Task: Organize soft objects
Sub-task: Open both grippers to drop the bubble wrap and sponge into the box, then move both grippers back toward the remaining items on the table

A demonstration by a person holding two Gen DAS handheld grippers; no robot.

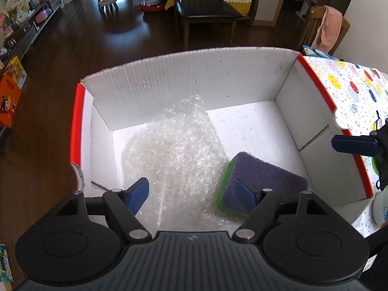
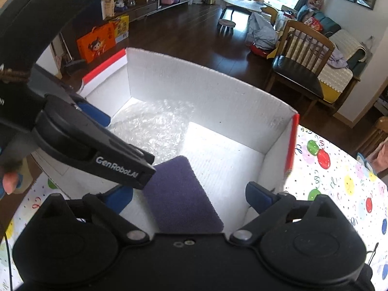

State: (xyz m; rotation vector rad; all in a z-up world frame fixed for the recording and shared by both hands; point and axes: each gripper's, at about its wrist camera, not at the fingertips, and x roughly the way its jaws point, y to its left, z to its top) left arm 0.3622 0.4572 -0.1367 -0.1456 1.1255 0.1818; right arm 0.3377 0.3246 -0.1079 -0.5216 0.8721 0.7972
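Note:
A white cardboard box (image 1: pixel 194 80) with red edges stands on the table. A crumpled sheet of bubble wrap (image 1: pixel 174 150) lies on its floor at the left and leans up the far wall. To the right of it rests a purple sponge (image 1: pixel 266 177) with a green underside. My left gripper (image 1: pixel 191 194) hangs open over the box, its right finger above the sponge's near corner and nothing pressed between the pads. My right gripper (image 2: pixel 189 197) is open wide at the box's near right, with the sponge (image 2: pixel 181 194) lying loose below its gap. The bubble wrap (image 2: pixel 155 126) shows beyond.
The box sits on a table with a dotted cloth (image 2: pixel 339 181). The left gripper's black housing (image 2: pixel 80 143) crosses the right wrist view. A wooden chair (image 1: pixel 206 9) stands beyond the box on dark floor. An orange carton (image 2: pixel 97 41) sits by the far left.

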